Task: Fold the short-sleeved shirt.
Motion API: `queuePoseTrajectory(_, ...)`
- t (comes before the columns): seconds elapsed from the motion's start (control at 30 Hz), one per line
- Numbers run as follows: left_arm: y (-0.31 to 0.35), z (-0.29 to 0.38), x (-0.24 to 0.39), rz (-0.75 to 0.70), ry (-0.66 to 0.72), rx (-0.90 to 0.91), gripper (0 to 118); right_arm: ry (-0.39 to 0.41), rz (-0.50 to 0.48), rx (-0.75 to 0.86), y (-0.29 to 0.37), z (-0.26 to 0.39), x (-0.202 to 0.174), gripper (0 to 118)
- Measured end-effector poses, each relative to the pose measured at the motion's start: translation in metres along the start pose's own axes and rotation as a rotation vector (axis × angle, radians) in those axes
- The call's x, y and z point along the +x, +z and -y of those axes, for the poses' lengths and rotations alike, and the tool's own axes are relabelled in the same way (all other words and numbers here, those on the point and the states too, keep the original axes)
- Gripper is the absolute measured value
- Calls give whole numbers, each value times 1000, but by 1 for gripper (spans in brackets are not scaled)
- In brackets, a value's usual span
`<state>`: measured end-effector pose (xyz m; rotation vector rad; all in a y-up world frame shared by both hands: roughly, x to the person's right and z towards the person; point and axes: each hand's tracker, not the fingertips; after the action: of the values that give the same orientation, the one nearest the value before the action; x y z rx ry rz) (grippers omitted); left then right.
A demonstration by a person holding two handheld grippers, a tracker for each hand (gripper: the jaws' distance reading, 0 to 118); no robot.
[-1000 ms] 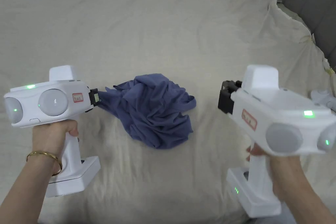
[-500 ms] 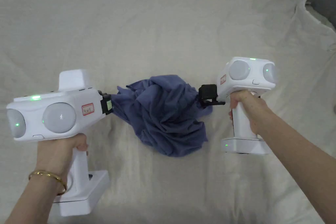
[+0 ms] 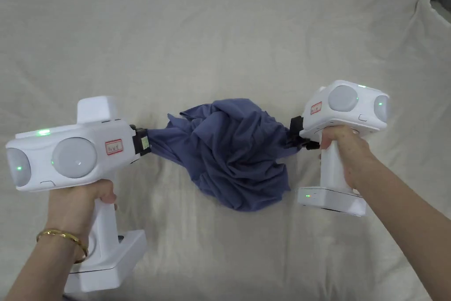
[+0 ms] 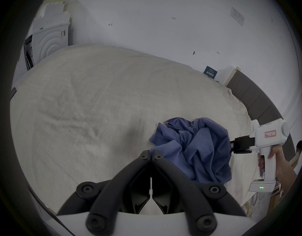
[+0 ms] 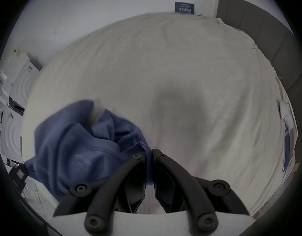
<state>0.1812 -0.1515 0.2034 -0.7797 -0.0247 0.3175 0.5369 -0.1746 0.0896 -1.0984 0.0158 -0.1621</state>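
Blue shirt, crumpled on beige bedsheet. Right gripper, apart a second ago, now clamps its right edge; left gripper stays clamped on the left. Both ends held: ready, likely, for spreading flat.

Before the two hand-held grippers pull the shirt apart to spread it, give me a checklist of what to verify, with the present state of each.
1. Left hand-held gripper clamped on the shirt: ok, jaws closed on a blue edge in its own view.
2. Right hand-held gripper clamped: ok, cloth pinched between its jaws.
3. Which parts are held, shoulders or hem: cannot tell, the shirt is bunched.
4. Shirt spread flat: not ok, it sits crumpled in a heap.
5. Room on the bed sheet to lay it out: ok, bare sheet on all sides.
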Motion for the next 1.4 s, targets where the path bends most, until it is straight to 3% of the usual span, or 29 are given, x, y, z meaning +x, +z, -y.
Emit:
queuePoseTrajectory(0.23, 35, -38, 2, 36, 20, 97, 0, 21, -63, 193, 121, -25, 47, 5)
queuePoseTrajectory(0.43, 100, -83, -7, -10, 4, 269, 0, 57, 5, 322, 222, -25, 90, 5)
queuePoseTrajectory(0.7, 207, -152, -24, -100, -35, 508, 0, 13, 50, 461, 321, -21, 126, 5)
queuePoseTrajectory(1.03, 299, -223, -5, -151, -79, 665, 0, -10, 35, 668, 431, -47, 128, 5)
queuePoseTrajectory(1.4, 281, -339, 40, -359, -173, 719, 0, -24, 118, 789, 477, -133, 88, 5)
